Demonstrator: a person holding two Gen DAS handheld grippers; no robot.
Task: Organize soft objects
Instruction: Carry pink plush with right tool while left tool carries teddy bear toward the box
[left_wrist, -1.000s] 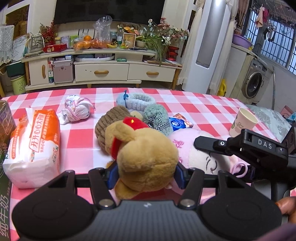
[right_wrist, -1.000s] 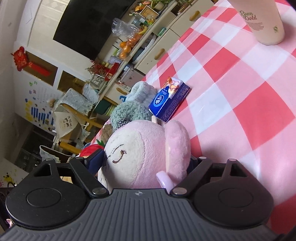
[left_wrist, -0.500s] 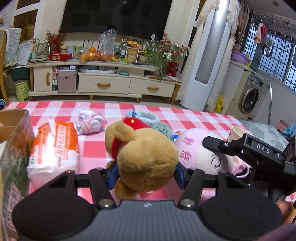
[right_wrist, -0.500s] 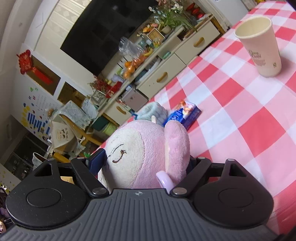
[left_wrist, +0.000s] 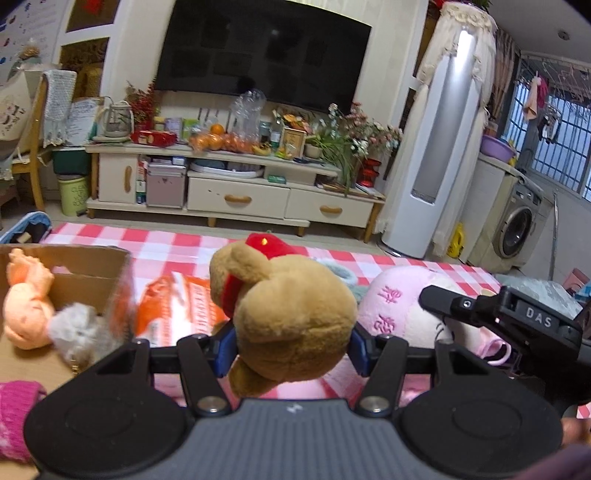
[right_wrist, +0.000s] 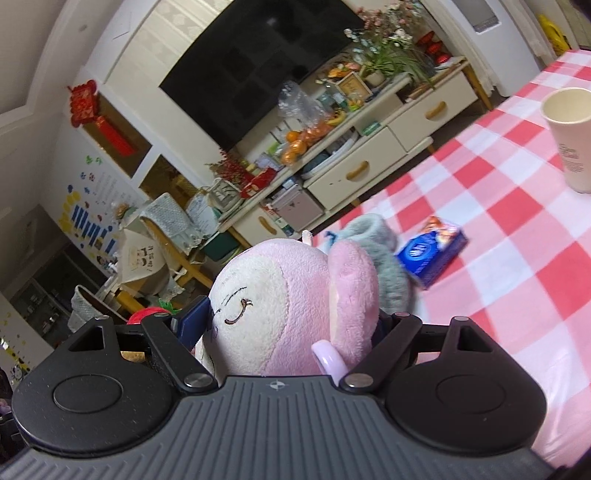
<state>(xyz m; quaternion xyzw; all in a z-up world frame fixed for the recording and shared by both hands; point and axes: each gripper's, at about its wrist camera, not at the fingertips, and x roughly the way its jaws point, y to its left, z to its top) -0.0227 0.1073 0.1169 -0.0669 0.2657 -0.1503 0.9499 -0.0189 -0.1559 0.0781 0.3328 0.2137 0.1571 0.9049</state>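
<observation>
Two grippers show, the left gripper (left_wrist: 291, 341) and the right gripper (right_wrist: 288, 325), each clamping one plush toy: a brown bear (left_wrist: 291, 314) and a pink doll (right_wrist: 280, 314). One cardboard box (left_wrist: 88, 269) contains two soft toys, and the table carries one paper cup (right_wrist: 570, 136), one blue packet (right_wrist: 430, 253) and one orange tissue pack (left_wrist: 177, 306).

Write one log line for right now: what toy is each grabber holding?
left gripper: shut on brown bear | right gripper: shut on pink plush | cardboard box: holds orange plush

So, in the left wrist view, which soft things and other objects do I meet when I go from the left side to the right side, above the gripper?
orange plush toy → grey fluffy toy → orange-and-white pack → brown teddy bear → pink plush toy → right gripper
</observation>
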